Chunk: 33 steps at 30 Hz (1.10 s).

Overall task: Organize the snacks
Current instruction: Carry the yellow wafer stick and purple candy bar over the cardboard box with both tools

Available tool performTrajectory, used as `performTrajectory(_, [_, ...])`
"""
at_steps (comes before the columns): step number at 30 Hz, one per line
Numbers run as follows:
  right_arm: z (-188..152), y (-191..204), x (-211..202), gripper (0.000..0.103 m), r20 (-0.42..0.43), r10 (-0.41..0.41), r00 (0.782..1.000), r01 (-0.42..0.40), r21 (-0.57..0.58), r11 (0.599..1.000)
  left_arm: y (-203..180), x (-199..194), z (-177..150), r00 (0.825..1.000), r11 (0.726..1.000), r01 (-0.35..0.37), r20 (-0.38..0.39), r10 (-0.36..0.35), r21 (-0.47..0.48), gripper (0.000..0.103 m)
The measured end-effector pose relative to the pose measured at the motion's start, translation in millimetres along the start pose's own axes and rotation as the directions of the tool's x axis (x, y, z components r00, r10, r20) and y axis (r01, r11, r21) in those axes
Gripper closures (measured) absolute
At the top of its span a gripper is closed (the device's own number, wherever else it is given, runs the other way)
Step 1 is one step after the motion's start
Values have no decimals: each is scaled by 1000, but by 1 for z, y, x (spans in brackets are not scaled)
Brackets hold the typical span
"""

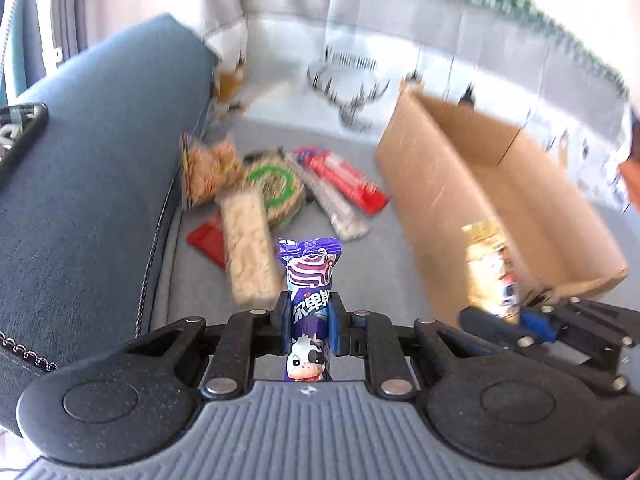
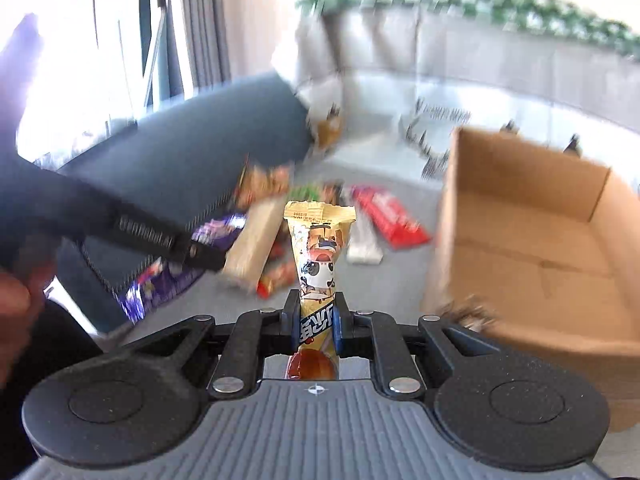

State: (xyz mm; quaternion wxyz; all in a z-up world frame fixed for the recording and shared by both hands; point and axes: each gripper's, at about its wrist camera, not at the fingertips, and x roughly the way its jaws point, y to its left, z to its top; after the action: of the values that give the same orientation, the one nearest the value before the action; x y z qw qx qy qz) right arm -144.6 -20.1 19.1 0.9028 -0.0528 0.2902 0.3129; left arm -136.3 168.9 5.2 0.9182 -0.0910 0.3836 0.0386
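Between my left gripper's [image 1: 310, 322] blue pads sits a purple candy packet [image 1: 309, 300] with a cartoon cow, standing upright with its crimped top above the fingertips; the jaws are clamped on it. I have this gripper tilted downward over a grey sofa seat [image 1: 372, 276]. My right gripper [image 2: 316, 322] points down at a shallower slant, and its jaws are clamped on a yellow candy packet [image 2: 318, 264], also upright, its sealed end fanned out above the pads.

From the left wrist view I see the right gripper low on the right side with the yellow packet blurred in it, just in front of an open cardboard box [image 1: 432, 184] that rests on the seat. From the right wrist view the left gripper crosses the left side as a dark blurred shape, with a hand [image 2: 16, 304] at the frame edge.

Ahead of both, a loose pile of snacks lies on the seat: a pale rice-cracker bar [image 1: 246, 252], a round green-labelled pack [image 1: 276, 188], a red bar [image 1: 344, 180], a silver-white stick [image 1: 332, 204] and a bag of crunchy bits [image 1: 206, 172] leaning against a blue cushion [image 1: 104, 152]. The box stands to the right of the pile, apart from it. A grey backrest with a deer print [image 1: 352, 92] rises behind everything.
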Motion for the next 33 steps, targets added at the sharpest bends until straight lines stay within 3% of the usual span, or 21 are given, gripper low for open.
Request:
performTrajectory(5, [8,-21,-25,87,102,-36,994,31,53,998,-7,-8,3,996,999,34,84,-33,-4,84])
performTrajectory(13, [25,-83,-40,87,171,-141,975,96,248,964,-25,-16,16,986,997,74,148,-75,13,84])
performTrajectory(19, [55,-131,-50,87,245,-239,940,181,235,955,-43,-15,31,972,989,145,190,-140,-12,84])
performTrajectory(23, [60,-177,-46,87,238,-309,921,242,273,931,-70,-7,38,962,982,188,197,-187,15,84])
performTrajectory(26, [45,-199,-38,88,210,-358,910,282,323,904,-91,0,39,960,979,193,192,-203,68,84])
performTrajectory(33, [41,-228,-29,88,148,-371,917,286,403,869,-130,-3,60,935,973,188,280,-218,132,84])
